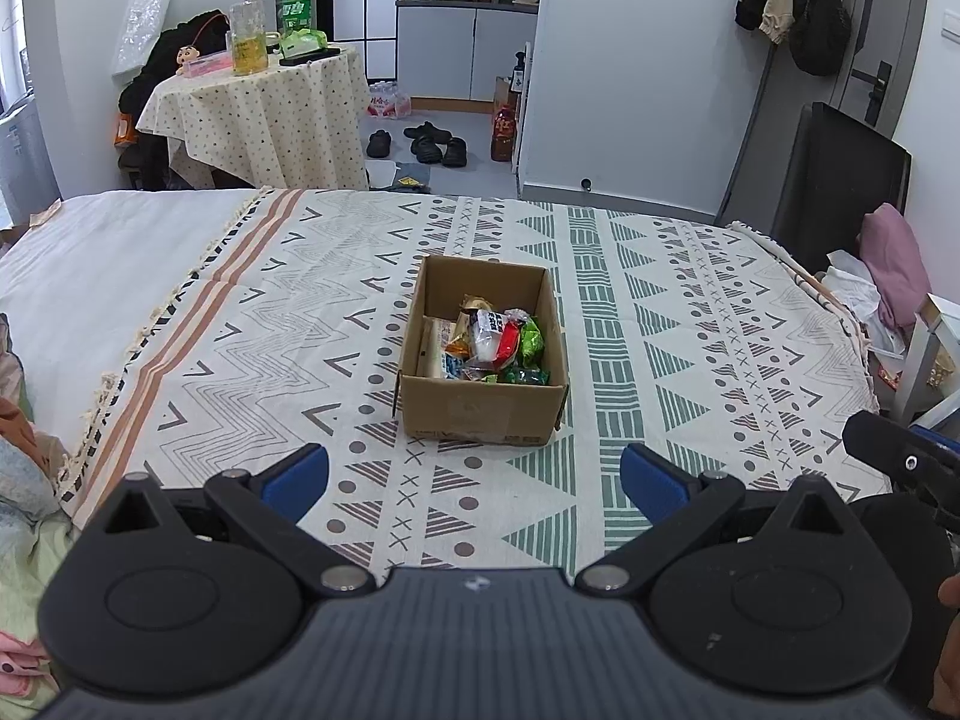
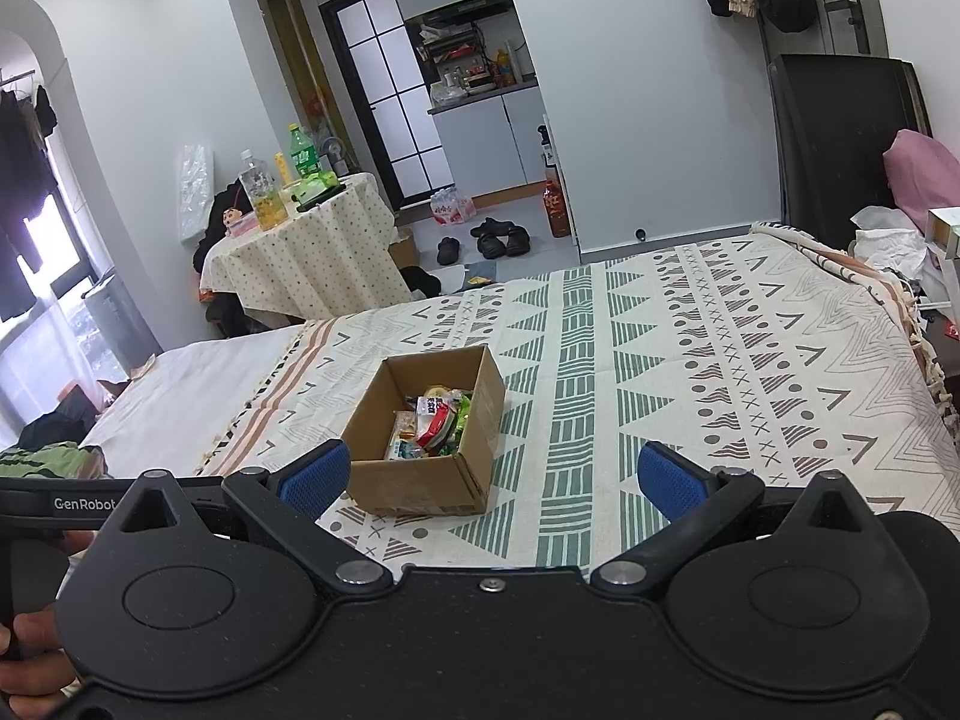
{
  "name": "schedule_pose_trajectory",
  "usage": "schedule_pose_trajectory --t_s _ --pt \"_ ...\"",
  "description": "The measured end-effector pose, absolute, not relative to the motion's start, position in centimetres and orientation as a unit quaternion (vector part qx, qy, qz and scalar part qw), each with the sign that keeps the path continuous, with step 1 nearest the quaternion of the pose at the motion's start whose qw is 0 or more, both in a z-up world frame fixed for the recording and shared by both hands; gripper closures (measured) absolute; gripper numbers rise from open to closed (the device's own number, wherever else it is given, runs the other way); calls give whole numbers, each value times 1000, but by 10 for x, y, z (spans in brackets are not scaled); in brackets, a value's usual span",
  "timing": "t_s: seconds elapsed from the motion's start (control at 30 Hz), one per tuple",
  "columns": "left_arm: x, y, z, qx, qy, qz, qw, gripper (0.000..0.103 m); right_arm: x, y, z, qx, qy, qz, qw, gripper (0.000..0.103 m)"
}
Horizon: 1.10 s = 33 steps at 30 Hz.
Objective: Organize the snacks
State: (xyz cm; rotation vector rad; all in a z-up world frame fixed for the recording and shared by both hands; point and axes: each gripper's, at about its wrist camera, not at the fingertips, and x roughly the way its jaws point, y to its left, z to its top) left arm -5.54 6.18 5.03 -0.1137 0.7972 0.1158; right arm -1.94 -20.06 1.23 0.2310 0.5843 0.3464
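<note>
The snacks (image 1: 489,345) lie heaped inside an open box (image 1: 480,414) that sits on the bed (image 1: 660,312), on a patterned cover with zigzags, triangles and crosses. Among the packets show a white-and-red one, green ones on the right, and a pale flat pack against the left wall; the pile fills the near half of the box, and the far half is bare cardboard. From the right wrist view the same box (image 2: 420,486) stands just ahead and left of centre, the snacks (image 2: 435,423) visible within.

The left gripper (image 1: 474,477) hangs over the cover just short of the box, jaws spread wide and holding nothing. The right gripper (image 2: 493,474) is likewise released and empty, its left blue pad (image 2: 315,476) overlapping the box's near corner in the view; whether they touch cannot be told. A hand (image 2: 27,654) grips a handle at the lower left.

Beyond the bed stands a small desk (image 1: 264,108) with a dotted cloth, bearing bottles (image 1: 249,30). Shoes (image 1: 429,141) lie on the floor.
</note>
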Motion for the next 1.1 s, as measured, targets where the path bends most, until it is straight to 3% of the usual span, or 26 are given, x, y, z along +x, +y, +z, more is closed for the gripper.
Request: schedule_pose_trajectory --t_s 1.1 --pt "-54 62 48 -61 388 48 918 0 -16 -203 5 110 296 167 934 0"
